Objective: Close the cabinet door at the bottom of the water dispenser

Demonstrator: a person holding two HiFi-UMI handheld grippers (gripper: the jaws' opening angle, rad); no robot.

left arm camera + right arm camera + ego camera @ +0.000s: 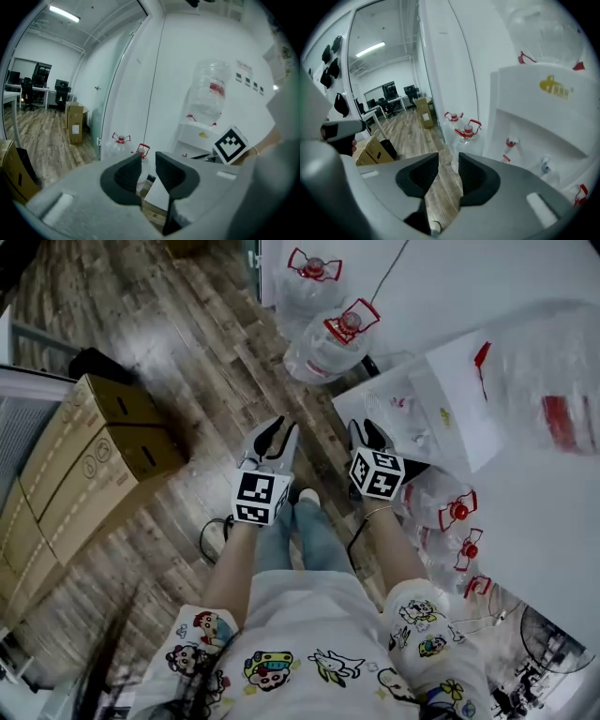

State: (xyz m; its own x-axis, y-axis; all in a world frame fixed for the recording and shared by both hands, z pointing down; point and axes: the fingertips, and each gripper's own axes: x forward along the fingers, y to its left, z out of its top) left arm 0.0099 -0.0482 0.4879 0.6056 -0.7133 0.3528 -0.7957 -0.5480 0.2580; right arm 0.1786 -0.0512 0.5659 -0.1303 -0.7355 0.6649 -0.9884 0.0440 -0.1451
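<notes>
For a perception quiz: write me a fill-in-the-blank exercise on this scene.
The two water jugs have ___ caps.
The cardboard boxes lie on a ___ floor.
Between the left tool's parted jaws there is ___.
Missing words: red; wooden; nothing.

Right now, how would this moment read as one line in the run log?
left tool: open, empty | right tool: open, empty | water dispenser: ahead, right side | cabinet door: cannot tell if shut
</notes>
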